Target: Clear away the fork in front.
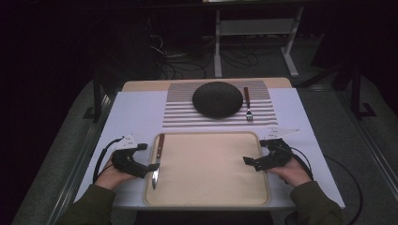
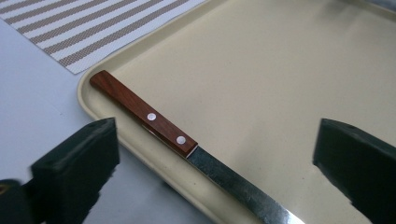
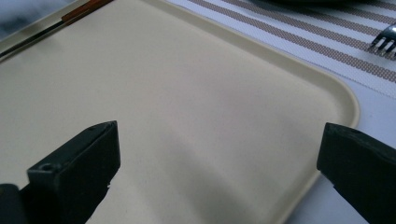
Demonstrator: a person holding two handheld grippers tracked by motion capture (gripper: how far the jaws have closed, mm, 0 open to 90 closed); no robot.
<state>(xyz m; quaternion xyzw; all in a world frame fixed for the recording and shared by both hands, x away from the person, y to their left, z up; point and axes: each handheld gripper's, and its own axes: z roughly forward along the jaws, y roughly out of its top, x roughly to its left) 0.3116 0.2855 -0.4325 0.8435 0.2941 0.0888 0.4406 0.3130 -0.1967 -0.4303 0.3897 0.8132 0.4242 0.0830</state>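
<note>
A knife (image 1: pixel 157 159) with a wooden handle lies along the left edge of the beige tray (image 1: pixel 206 187), blade toward the person. My left gripper (image 1: pixel 147 157) sits just left of it, open. In the left gripper view the knife (image 2: pixel 177 140) lies between the wide jaws of the left gripper (image 2: pixel 215 135), with neither pad touching it. My right gripper (image 1: pixel 253 154) is open at the tray's right side, with nothing between its jaws. The right gripper view looks across the bare tray (image 3: pixel 187 93) from the right gripper (image 3: pixel 219 135), with the knife (image 3: pixel 70 18) far off.
Beyond the tray lies a striped placemat (image 1: pixel 178 108) with a dark round plate (image 1: pixel 217 98) on it and a fork (image 1: pixel 247 104) to its right. The white table ends close on both sides. Desk legs and cables stand behind.
</note>
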